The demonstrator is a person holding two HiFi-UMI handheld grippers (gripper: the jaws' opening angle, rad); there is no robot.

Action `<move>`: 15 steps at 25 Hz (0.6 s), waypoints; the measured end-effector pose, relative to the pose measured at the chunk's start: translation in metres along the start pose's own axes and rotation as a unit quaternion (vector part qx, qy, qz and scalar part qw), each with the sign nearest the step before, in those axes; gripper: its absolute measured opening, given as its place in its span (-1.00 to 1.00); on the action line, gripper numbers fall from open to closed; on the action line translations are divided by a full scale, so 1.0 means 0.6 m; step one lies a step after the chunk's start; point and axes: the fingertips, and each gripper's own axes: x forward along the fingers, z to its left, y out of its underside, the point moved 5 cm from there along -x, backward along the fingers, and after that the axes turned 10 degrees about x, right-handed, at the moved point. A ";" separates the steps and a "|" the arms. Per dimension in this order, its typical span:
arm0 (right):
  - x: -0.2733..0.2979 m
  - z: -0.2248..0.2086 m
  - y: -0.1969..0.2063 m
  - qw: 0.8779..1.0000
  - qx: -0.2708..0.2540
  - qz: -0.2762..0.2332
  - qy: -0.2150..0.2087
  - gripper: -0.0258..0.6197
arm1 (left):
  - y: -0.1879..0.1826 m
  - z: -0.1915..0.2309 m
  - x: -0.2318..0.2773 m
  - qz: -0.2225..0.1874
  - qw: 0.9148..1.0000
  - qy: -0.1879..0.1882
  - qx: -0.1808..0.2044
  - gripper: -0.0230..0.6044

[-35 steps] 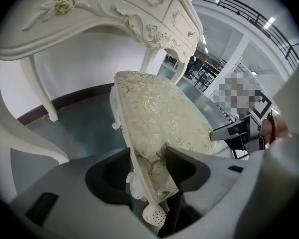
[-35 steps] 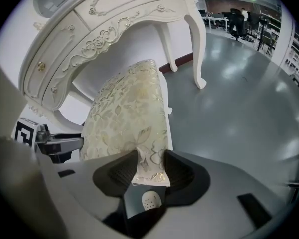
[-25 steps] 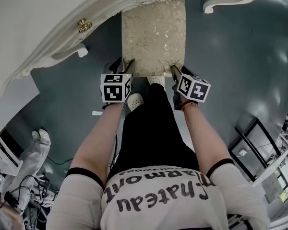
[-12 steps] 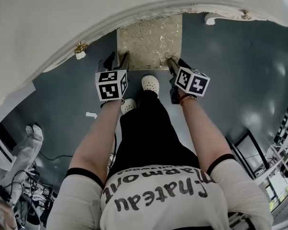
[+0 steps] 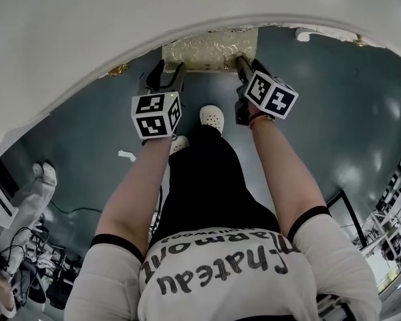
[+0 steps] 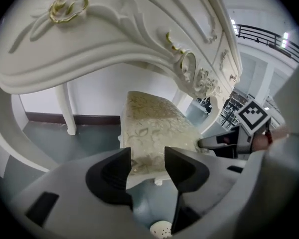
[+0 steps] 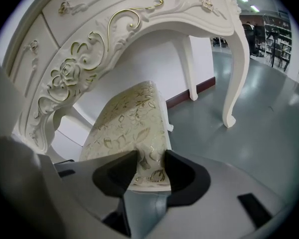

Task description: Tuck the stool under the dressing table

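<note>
1. Gold-patterned cream fabric covers the stool (image 5: 210,49), which stands on the grey-blue floor (image 5: 334,112) and lies mostly beneath the white dressing table (image 5: 87,39). In the head view only a narrow near strip of the seat shows beyond the table's curved front edge.
2. The left gripper (image 5: 166,71) pinches the seat's near left corner. Its own view shows fabric and the white seat frame filling the gap between the two black pads.
3. The right gripper (image 5: 246,62) pinches the near right corner in the same way, with its pads pressed on the cushion's edge.
4. Holding both near corners looks deliberate to me. It keeps the stool square to the kneehole, so neither side drifts toward a carved table leg (image 7: 237,68), and the grippers stay outside the tabletop's overhang.
5. Both grippers slant downward on outstretched arms. The person's shoe (image 5: 212,118) is planted on the floor just behind the stool, between the arms, which reads as a stance for pushing away from the body.
6. The task looks nearly done. I judge that a short last push and a release remain. The risk is the grippers' marker cubes meeting the table's front edge.
</note>
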 end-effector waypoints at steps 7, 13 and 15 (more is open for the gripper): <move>0.041 0.039 -0.051 0.998 -0.004 -0.050 -0.022 -0.32 | -0.016 -0.027 -0.026 -0.046 0.998 0.044 -0.025 -0.26; 0.059 0.047 -0.070 0.996 -0.013 -0.087 -0.020 -0.32 | -0.025 -0.066 -0.052 -0.097 0.988 0.111 -0.039 -0.67; 0.061 0.043 -0.072 0.995 -0.023 -0.099 -0.019 -0.32 | -0.022 -0.070 -0.057 -0.095 0.989 0.108 -0.042 -0.76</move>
